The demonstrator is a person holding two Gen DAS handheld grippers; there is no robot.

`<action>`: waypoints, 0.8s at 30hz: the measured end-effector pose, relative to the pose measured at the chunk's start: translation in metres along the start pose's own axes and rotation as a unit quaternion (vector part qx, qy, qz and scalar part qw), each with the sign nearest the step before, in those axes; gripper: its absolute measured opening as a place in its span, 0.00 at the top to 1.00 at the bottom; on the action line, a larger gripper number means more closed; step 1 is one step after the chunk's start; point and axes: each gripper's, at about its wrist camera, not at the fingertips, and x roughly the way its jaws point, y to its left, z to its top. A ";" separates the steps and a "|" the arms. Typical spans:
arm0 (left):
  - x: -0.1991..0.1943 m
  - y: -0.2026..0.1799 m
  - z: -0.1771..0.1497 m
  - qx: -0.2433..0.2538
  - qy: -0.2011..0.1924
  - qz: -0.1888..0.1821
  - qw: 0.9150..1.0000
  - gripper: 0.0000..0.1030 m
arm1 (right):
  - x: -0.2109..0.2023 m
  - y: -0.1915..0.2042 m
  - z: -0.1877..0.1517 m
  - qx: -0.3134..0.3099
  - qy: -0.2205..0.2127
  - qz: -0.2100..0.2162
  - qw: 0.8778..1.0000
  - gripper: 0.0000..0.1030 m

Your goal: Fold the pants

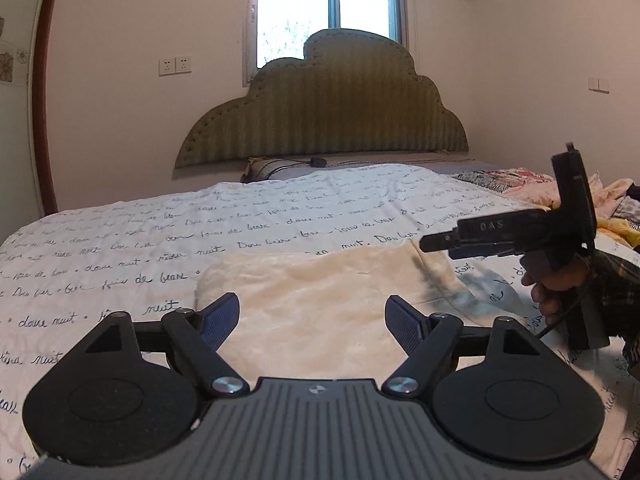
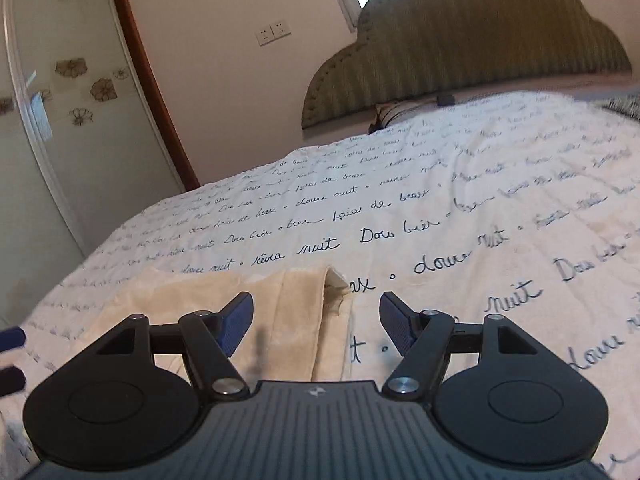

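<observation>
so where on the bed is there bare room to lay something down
Free: the wide stretch of script-printed bedspread between the cream pants and the green headboard, and the patch right of the pants in the right wrist view. Crowded: the far right edge, where colourful bedding is piled.

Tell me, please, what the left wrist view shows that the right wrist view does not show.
Only the left wrist view shows the right gripper from outside, held in a hand, open over the cream fleece pants, plus a heap of colourful clothes at the far right.

Only the right wrist view shows the flower-patterned wardrobe door and the pants' folded edge.

Both show the white bedspread with handwritten script, the green cloud-shaped headboard and open jaws holding nothing.
</observation>
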 end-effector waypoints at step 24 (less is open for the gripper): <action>0.080 0.025 -0.017 -0.062 0.125 -0.038 0.990 0.11 | 0.000 0.070 -0.025 -0.186 0.049 -0.009 0.981 0.43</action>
